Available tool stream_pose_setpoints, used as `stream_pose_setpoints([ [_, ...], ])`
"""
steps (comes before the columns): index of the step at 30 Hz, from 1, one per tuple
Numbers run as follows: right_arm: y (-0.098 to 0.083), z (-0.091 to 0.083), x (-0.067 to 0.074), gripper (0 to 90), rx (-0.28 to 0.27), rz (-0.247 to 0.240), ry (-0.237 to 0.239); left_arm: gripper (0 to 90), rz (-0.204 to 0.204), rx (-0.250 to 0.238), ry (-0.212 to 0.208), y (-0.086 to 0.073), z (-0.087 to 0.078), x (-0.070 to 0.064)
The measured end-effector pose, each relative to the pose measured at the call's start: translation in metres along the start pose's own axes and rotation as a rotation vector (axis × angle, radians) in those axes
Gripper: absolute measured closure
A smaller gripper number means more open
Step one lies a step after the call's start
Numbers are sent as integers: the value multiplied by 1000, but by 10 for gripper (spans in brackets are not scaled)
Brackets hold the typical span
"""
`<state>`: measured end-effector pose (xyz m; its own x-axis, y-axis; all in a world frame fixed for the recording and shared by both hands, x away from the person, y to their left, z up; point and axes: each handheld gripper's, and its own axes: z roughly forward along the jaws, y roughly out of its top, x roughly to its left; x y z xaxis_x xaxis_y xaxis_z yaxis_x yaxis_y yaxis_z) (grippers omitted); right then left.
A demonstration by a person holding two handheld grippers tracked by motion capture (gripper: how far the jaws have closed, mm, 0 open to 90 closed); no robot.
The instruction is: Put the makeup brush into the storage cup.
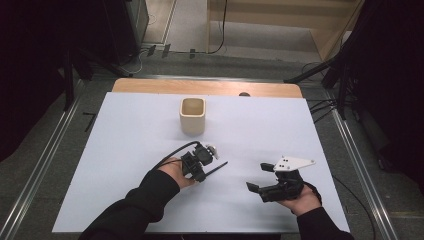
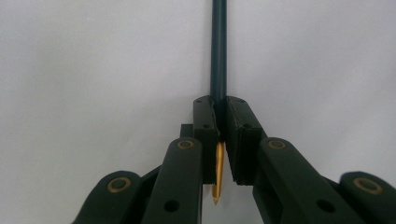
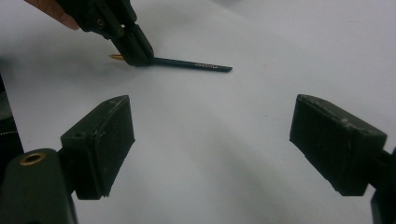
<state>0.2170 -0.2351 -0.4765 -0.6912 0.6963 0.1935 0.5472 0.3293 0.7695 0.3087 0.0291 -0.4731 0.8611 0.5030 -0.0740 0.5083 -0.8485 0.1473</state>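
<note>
where tool (image 2: 219, 140) grips, pen (image 2: 218, 51) hidden

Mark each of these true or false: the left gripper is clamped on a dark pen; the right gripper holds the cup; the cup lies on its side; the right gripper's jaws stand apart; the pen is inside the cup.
1. The left gripper is clamped on a dark pen. True.
2. The right gripper holds the cup. False: it holds nothing and is well apart from the cup.
3. The cup lies on its side. False: it stands upright, mouth up.
4. The right gripper's jaws stand apart. True.
5. The pen is inside the cup. False: it sticks out of the left gripper, above the white table.
</note>
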Motion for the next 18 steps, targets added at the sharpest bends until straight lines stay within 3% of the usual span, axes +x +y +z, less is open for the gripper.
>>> stream_pose_setpoints([
  [11,0,0,0,147,-10,-5,8,839,-10,-129,-69,-10,-22,10],
  [18,0,0,2,166,-23,-17,28,839,-45,-206,-127,-27,-32,17],
])
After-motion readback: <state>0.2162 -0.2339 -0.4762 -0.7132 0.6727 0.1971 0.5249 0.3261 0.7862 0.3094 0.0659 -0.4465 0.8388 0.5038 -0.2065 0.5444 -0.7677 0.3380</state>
